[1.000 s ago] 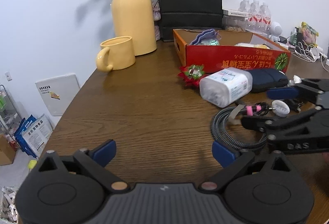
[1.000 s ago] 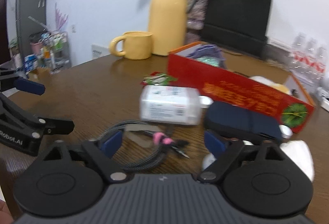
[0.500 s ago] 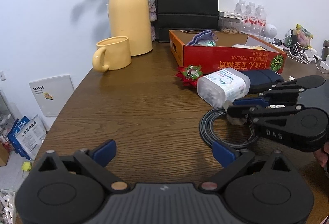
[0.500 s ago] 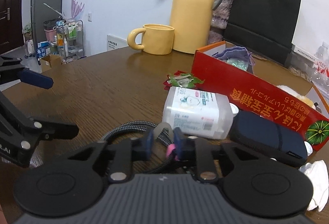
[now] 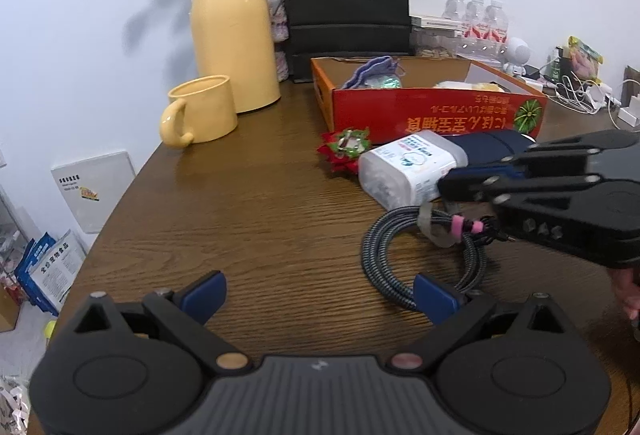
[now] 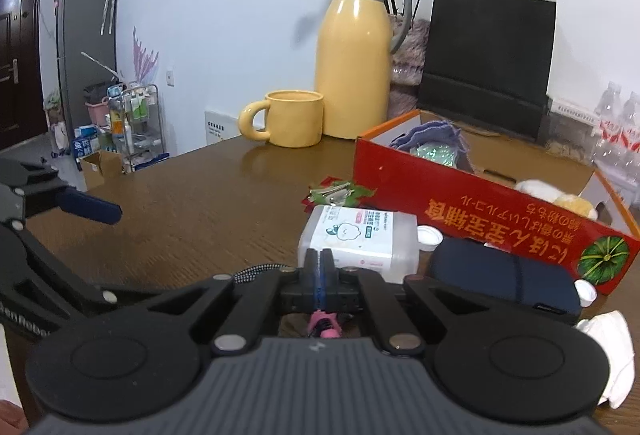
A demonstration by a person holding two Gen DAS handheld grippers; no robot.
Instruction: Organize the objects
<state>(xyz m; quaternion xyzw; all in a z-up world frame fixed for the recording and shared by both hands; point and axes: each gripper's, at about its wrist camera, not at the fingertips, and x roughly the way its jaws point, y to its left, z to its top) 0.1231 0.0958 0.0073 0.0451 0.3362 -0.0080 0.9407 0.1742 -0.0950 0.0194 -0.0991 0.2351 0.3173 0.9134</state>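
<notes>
The red box (image 5: 432,115) sits toward the far right of the bench (image 5: 260,219), and I judge it to be where the loose things go. It already holds a purple cloth (image 5: 372,71) at its far left corner and a pale plush thing (image 6: 556,195) toward its right end, so part of the tidying looks done. The rest is still out on the bench along the box's near wall. The navy pouch (image 5: 492,147) lies just in front of that wall, with the wipes pack (image 5: 404,171) beside it on its left. The coiled cable (image 5: 384,255) lies nearer to me, flat on the wood. A crumpled tissue (image 6: 608,347) sits toward the right edge. The red-and-green bow (image 5: 346,149) is by the box's near left corner, and a small white cap (image 6: 428,235) is tucked between pack and pouch. My right fingers (image 6: 310,267) are pressed nearly together right over the cable's pink-tied bundle. I cannot tell whether they have pinched its strap or only closed above it. My left fingers (image 5: 204,295) stand wide apart near the bench's front edge, holding nothing. So I reckon most of the job is left, the cable first.
</notes>
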